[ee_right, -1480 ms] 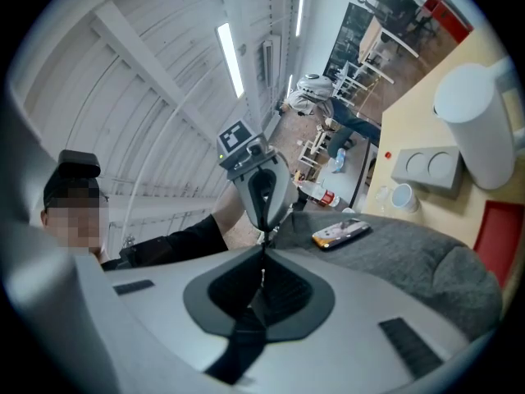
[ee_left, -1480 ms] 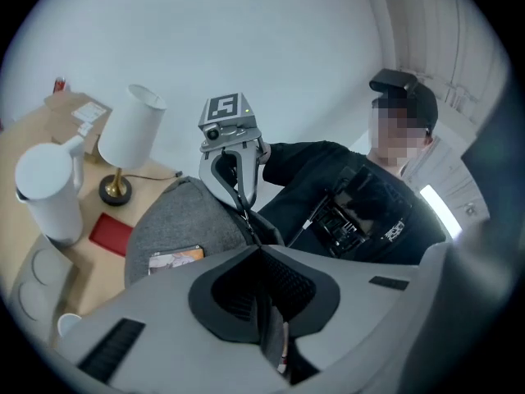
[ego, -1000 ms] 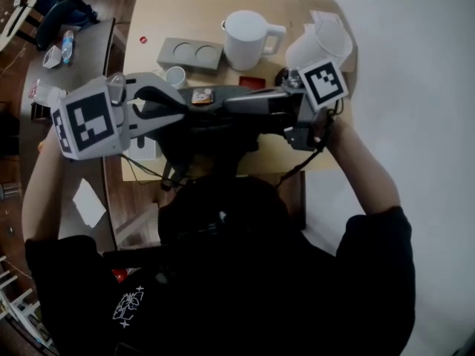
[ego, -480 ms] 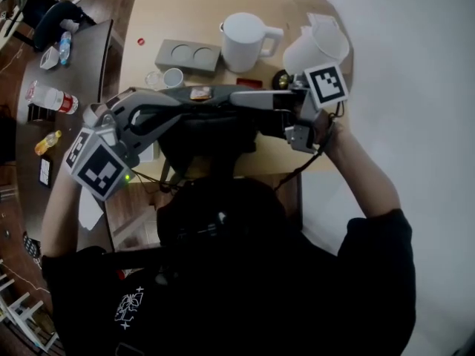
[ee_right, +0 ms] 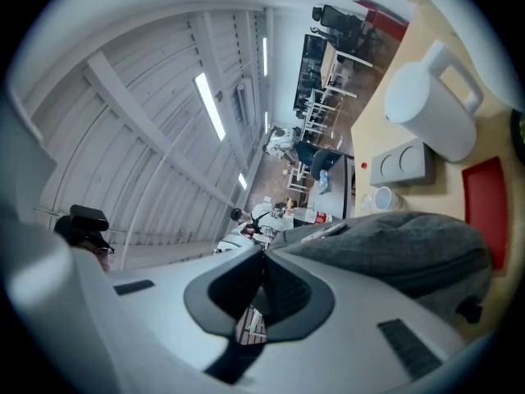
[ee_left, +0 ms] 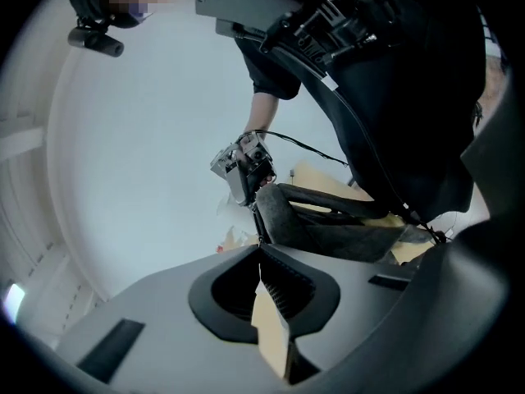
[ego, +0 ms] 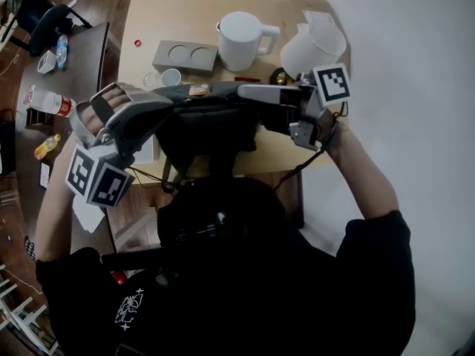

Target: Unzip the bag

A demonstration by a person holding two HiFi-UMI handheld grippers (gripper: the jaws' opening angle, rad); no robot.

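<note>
The head view looks steeply down from above the person onto the bag [ego: 208, 121] and the table [ego: 148, 21] beyond it. The left gripper view sits low and close at the bag's [ee_left: 328, 228] left end and faces across it. The right gripper view sits close at the bag's [ee_right: 394, 249] right end, rolled sideways, and faces along its top. All three views share the bag. The head and right gripper views also share the white pitcher [ego: 241, 39] [ee_right: 431, 109].

table [ego: 141, 21]: light wood, kinda cluttered
back: white jug [ego: 241, 39], second white jug [ego: 312, 49]
left: grey block [ego: 185, 54] with two round dents, small white cup [ego: 171, 77]
front: dark bag [ego: 208, 124]
</note>
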